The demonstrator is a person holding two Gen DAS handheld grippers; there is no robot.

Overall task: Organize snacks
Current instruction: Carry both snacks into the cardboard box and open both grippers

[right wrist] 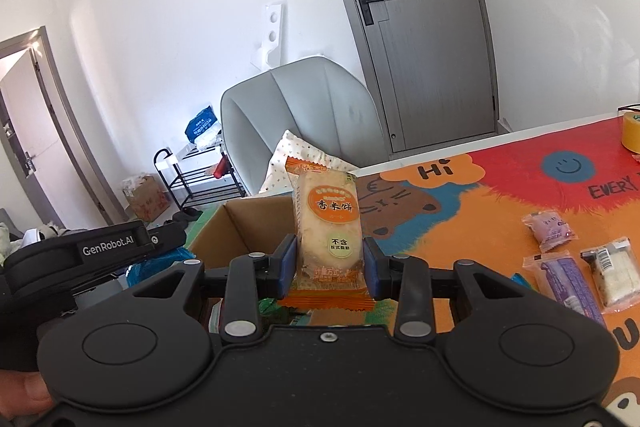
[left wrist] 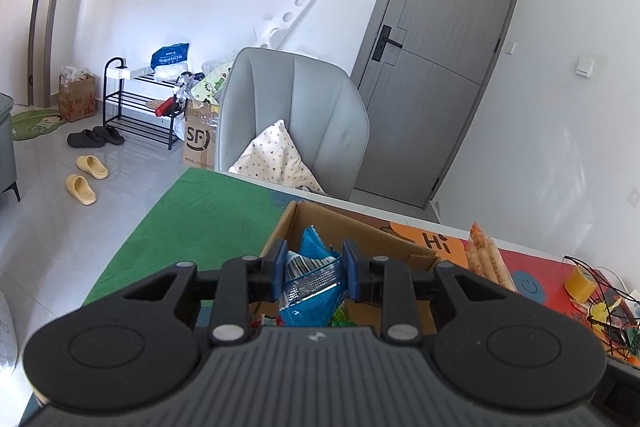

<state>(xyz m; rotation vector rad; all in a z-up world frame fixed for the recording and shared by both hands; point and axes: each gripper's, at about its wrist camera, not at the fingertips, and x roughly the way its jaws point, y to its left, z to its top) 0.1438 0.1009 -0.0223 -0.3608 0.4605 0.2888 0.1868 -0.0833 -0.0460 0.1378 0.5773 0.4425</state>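
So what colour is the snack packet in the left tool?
Bright blue snack packet, silvery at the seal; clearest in the left wrist view.

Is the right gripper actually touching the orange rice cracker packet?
Touching. The right wrist view shows the right gripper with both blue pads pressed against the sides of the orange rice cracker packet, which stands upright between them, no gap on either side.

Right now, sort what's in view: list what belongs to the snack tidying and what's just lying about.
Job:
blue packet in left claw
orange rice cake in right claw
cardboard box
purple packets
white packet

Lying about:
tape roll
chair
slippers
shoe rack
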